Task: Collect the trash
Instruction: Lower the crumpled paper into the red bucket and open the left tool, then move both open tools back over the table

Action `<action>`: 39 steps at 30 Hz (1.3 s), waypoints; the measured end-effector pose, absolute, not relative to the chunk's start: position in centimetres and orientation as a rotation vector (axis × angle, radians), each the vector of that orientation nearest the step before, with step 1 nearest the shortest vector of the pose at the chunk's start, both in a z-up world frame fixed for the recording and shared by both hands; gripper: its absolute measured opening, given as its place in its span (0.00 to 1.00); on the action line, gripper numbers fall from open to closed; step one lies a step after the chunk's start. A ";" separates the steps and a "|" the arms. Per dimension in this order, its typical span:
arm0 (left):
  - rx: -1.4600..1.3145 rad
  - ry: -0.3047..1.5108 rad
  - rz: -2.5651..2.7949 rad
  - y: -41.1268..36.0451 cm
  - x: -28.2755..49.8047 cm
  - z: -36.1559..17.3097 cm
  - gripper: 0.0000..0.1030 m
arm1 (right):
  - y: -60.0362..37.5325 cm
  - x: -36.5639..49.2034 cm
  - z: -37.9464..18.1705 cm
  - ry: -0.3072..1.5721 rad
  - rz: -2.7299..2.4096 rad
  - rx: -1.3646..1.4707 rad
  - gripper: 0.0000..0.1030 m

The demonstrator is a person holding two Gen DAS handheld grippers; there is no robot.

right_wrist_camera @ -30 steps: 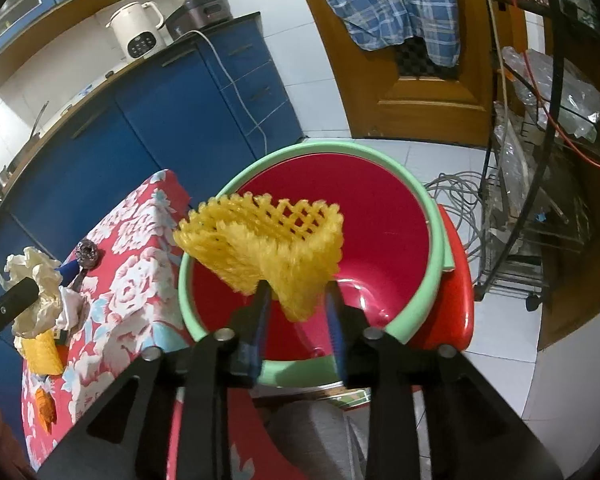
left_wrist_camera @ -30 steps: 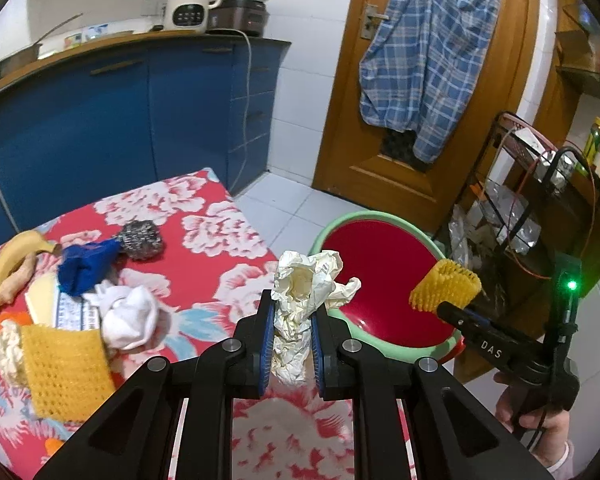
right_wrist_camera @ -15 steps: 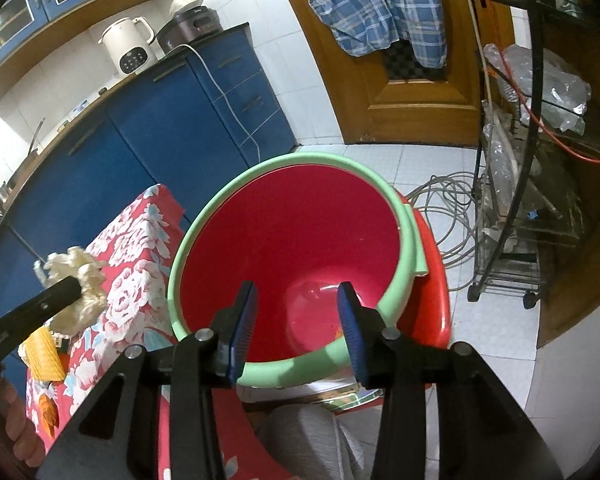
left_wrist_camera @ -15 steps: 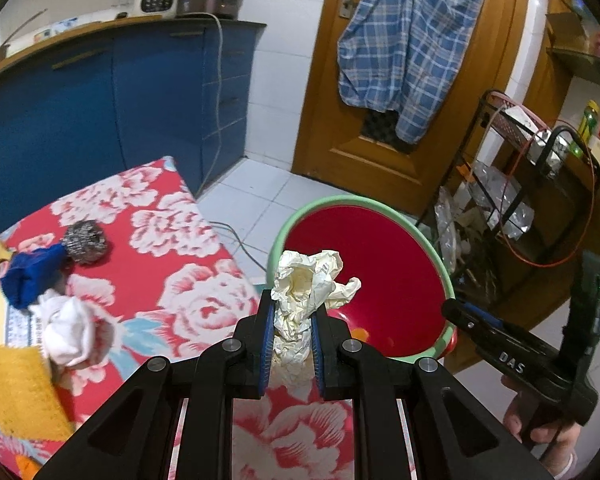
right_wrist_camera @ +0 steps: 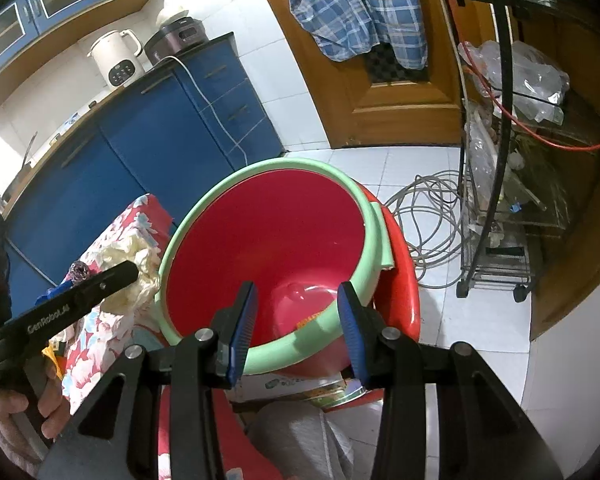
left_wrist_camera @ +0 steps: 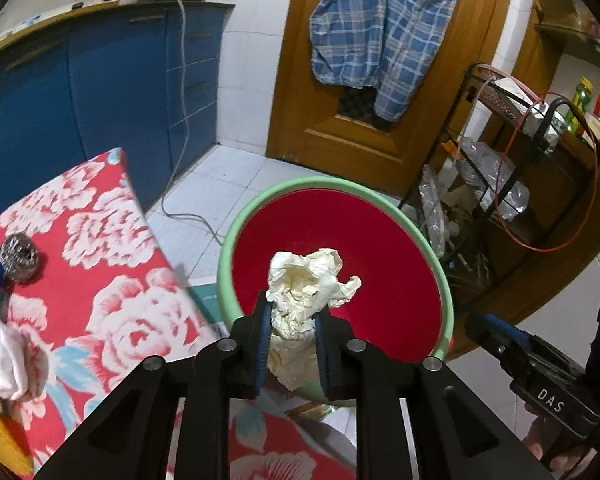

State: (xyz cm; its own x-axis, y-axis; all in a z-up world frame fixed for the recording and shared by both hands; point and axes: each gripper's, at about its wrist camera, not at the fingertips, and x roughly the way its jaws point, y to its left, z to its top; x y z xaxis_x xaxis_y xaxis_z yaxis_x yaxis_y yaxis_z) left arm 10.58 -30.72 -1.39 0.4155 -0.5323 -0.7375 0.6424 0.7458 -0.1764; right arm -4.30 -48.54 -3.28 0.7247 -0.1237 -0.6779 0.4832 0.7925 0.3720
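Right wrist view alone shows the right hand-held gripper (right_wrist_camera: 297,328) wide open, empty; left hand-held gripper (left_wrist_camera: 291,344) pinches crumpled paper (left_wrist_camera: 308,280).

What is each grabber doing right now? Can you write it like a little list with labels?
left gripper: shut on crumpled paper, held at the near rim of the bin
right gripper: open, holding nothing
bin: red basin with green rim, on the floor beside the table
in the bin: a bit of something yellow shows low inside
floral table: steel scrubber, white cloth
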 end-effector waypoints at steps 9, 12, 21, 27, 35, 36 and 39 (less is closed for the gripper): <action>0.141 0.840 -0.731 -30.7 10.4 -0.6 0.52 | -48.6 -4.6 -3.4 0.684 -0.357 0.576 0.43; 0.126 0.838 -0.727 -30.1 10.3 -0.3 0.52 | -48.4 -4.7 -3.3 0.680 -0.354 0.575 0.43; 0.103 0.836 -0.695 -28.0 9.5 0.4 0.53 | -47.3 -5.0 -2.2 0.661 -0.340 0.567 0.46; 0.087 0.838 -0.652 -25.7 9.1 0.9 0.53 | -46.2 -5.3 -1.2 0.650 -0.312 0.566 0.51; 0.043 0.830 -0.569 -21.2 8.7 1.8 0.53 | -43.7 -4.9 -0.4 0.648 -0.258 0.536 0.54; 0.036 0.828 -0.556 -20.5 8.7 1.9 0.53 | -43.3 -4.8 -0.4 0.651 -0.247 0.536 0.54; 0.025 0.819 -0.516 -18.7 8.6 2.4 0.53 | -42.3 -4.5 -0.3 0.661 -0.221 0.532 0.54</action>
State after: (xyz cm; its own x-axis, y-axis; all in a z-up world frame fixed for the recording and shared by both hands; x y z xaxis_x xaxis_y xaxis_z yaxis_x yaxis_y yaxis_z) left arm 8.58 -18.72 2.37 0.5669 -0.4298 -0.7028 0.4485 0.8766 -0.1743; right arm -4.50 -42.31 -0.34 0.7721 -0.0288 -0.6348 0.3584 0.8447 0.3975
